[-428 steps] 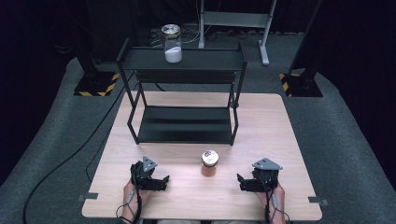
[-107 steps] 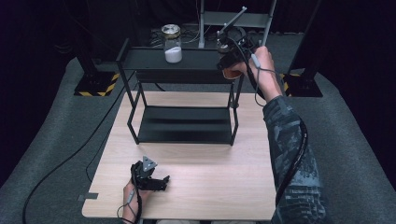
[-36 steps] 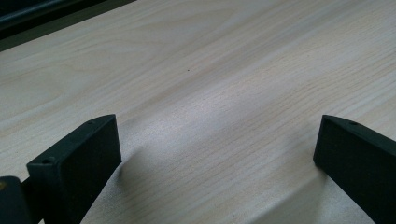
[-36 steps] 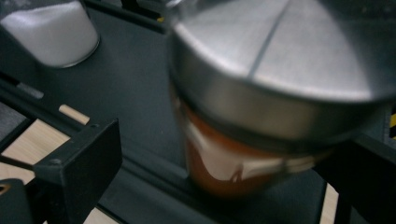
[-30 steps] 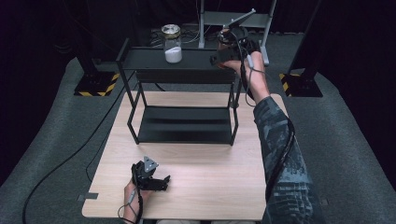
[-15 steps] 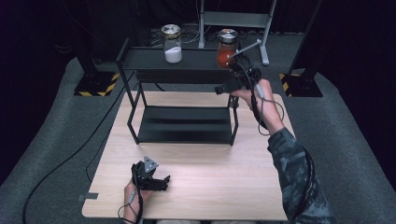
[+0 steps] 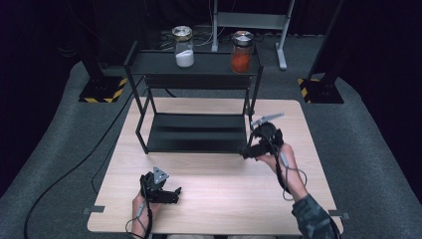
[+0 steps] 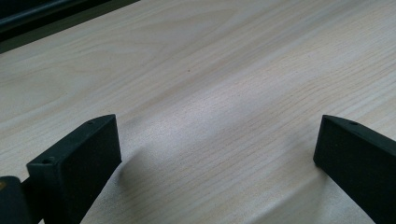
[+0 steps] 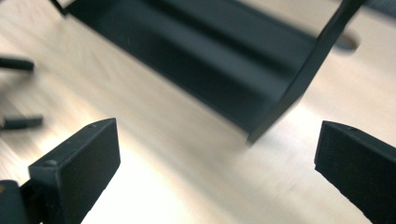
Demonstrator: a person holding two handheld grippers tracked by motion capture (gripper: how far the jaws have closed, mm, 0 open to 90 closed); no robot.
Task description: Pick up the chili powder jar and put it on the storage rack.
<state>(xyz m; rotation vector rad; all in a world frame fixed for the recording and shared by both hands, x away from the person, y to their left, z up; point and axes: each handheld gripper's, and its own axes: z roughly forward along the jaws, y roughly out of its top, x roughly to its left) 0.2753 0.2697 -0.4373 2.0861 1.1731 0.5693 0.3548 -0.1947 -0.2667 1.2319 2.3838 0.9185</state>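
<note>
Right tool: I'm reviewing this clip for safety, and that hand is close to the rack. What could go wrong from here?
1. The right tool, jaws open and empty, is beside the black rack's front right leg; a sideways swing could knock it.
2. Two glass jars, the orange jar and the white jar, stand on the top shelf; a jolt might topple them.
3. The right tool's cable loops near the wrist and could snag.
</note>
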